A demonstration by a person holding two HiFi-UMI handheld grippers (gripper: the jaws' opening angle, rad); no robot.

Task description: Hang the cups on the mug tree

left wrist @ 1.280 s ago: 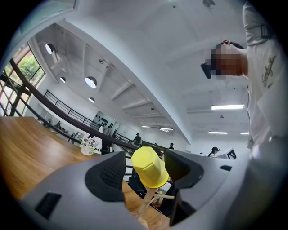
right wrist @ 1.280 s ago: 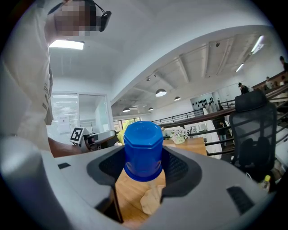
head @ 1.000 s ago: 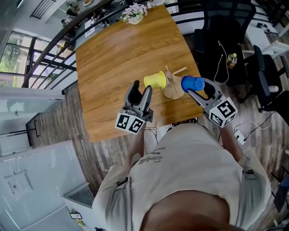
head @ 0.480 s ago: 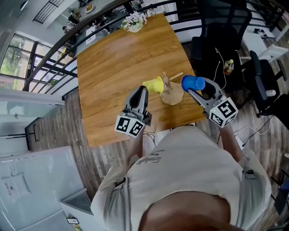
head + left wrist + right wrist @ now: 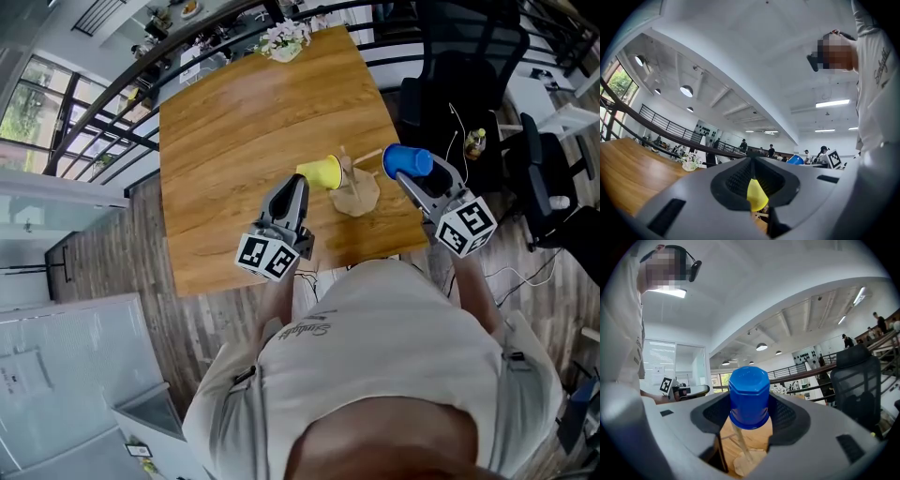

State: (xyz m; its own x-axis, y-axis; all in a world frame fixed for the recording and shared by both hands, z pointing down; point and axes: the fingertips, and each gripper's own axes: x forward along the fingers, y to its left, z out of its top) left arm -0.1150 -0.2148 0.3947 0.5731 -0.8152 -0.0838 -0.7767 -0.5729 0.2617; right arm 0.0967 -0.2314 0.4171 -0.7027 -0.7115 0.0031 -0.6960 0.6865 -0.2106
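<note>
Pinching the blue cup (image 5: 405,160) by its sides, the right gripper (image 5: 412,174) holds it clear of the tabletop (image 5: 234,131). In the right gripper view the cup fills the gap between the two fingers (image 5: 787,416), which press on it, closed bottom uppermost and mouth downward. Just past and below those fingertips stands the wooden mug tree (image 5: 357,194), its post and round base showing under the cup's mouth. The blue cup is close beside the tree's right-hand peg; whether it touches the peg I cannot tell.

On the tree's other side the yellow cup (image 5: 322,172) lies sideways against the post, seemingly on a peg. It is just ahead of the left gripper (image 5: 296,187) and apart from its fingertips. The left fingers (image 5: 736,180) are pressed together with nothing between them, and the left gripper view shows the yellow cup only as a sliver beyond their closed tips.

Far beyond both pairs of fingers a pot of flowers (image 5: 284,39) sits at the tabletop's far edge. A black office chair (image 5: 459,66) stands beyond the right fingers, off the tabletop.
</note>
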